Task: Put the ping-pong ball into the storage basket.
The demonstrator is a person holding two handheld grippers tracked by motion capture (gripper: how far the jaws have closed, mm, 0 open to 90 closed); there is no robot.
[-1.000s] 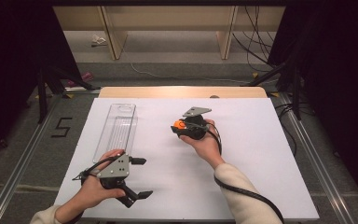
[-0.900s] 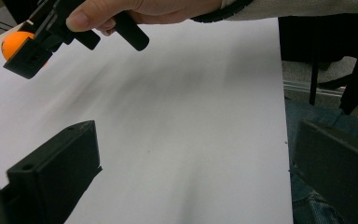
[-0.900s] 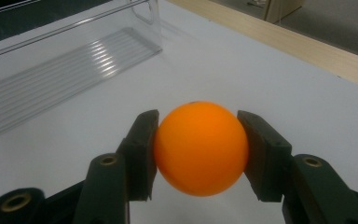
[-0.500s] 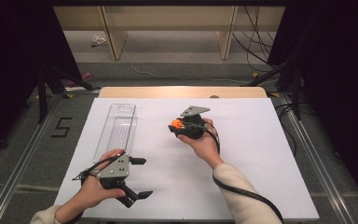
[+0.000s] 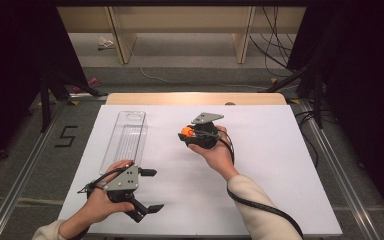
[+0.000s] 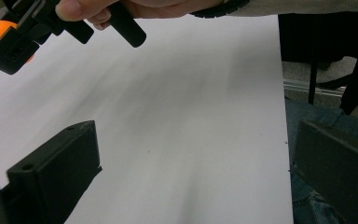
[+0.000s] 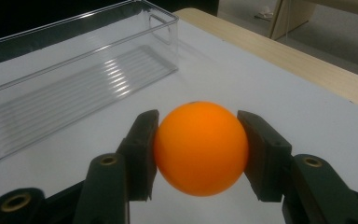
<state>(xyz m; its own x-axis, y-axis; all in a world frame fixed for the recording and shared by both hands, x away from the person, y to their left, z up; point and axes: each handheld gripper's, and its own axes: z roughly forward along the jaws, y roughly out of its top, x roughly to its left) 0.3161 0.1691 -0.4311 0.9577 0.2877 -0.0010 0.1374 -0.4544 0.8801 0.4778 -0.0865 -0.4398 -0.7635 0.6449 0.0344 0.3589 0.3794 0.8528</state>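
Gripping: right gripper [image 7: 198,154] clamps the orange ball [image 7: 200,147] between both jaws, above the worktop [image 5: 280,165].
Tray: clear tray [image 5: 126,140] near, empty.
Left gripper [image 5: 147,190]: jaws wide apart, holding nothing.

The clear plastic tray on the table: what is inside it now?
The clear plastic tray holds nothing; its ribbed floor shows through. The orange ball is outside it, clamped in the right gripper. In the high view the left hand covers its near end.

right gripper [image 5: 189,134]: jaws clamp orange ball [image 5: 185,132]; clear tray [image 5: 126,137] beside | left gripper [image 5: 147,190]: jaws apart, near table [image 5: 280,165] edge
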